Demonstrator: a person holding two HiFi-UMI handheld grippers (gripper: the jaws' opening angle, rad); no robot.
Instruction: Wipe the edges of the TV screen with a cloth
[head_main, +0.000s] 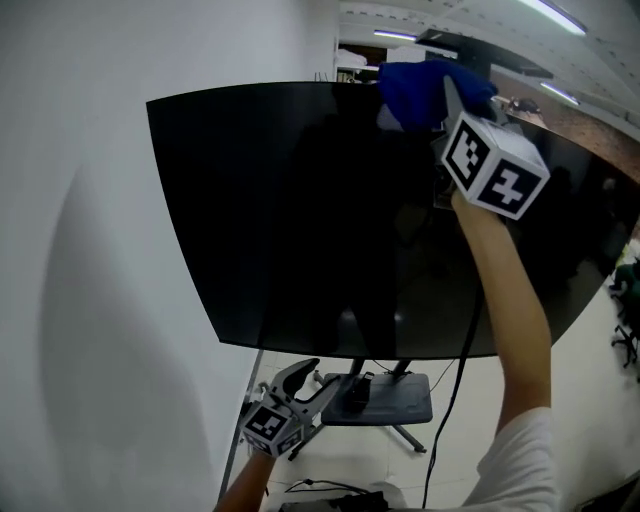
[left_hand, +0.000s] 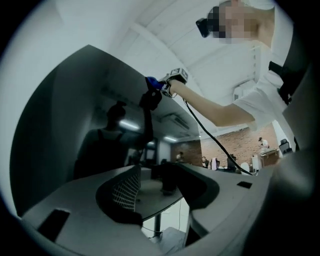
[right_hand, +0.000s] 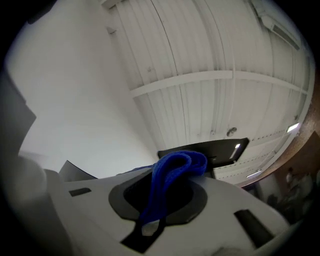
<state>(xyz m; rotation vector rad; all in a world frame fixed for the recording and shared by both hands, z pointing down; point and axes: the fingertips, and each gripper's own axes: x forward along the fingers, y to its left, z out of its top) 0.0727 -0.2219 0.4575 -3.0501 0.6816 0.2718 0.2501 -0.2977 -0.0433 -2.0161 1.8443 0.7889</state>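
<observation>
Left gripper (head_main: 316, 380) hangs low, below the TV screen (head_main: 300, 220), jaws apart and empty (idle). Right gripper (right_hand: 159, 202) is clenched on the blue cloth (head_main: 425, 88) at the screen's top edge. Step: wiping the top edge. Next, likely a slide along it, pressure steady.

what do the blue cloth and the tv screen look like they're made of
Blue cloth: soft knitted or woven fabric, maybe microfibre; a ribbed texture shows and it folds limply.
TV screen: dark, glossy glass or plastic, which one is unclear; the left gripper view shows mirror-like reflections on it.
</observation>
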